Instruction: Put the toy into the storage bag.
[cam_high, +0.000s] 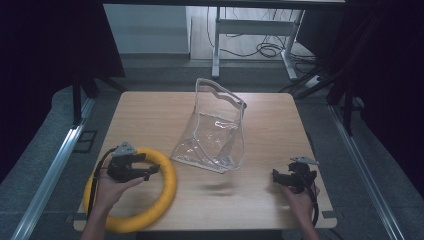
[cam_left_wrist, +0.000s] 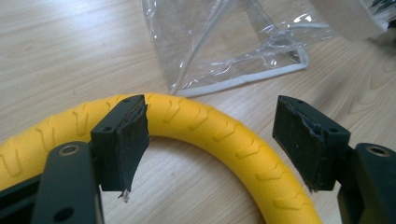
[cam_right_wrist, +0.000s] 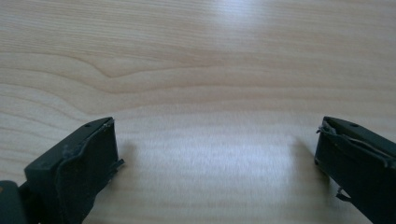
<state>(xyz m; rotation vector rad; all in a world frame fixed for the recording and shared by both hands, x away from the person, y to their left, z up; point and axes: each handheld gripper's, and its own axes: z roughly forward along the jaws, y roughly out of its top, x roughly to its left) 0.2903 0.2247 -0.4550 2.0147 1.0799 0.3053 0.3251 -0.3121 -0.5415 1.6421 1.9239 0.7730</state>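
Observation:
A yellow ribbed ring (cam_high: 160, 195) lies flat at the table's front left. My left gripper (cam_high: 150, 170) hovers over the ring's inner side with its jaws open; in the left gripper view the ring (cam_left_wrist: 224, 135) curves between the two fingers (cam_left_wrist: 126, 140), untouched by either. A clear plastic pouch (cam_high: 215, 132) with a white trim stands slumped at the table's middle, its base (cam_left_wrist: 243, 79) just past the ring. My right gripper (cam_high: 276, 176) rests low at the front right, jaws wide open (cam_right_wrist: 215, 154) over bare wood.
The wooden table (cam_high: 150, 115) has rounded corners and dark floor around it. A metal rail (cam_high: 55, 165) runs along the left side and another along the right. A desk frame with cables (cam_high: 265, 47) stands behind the table.

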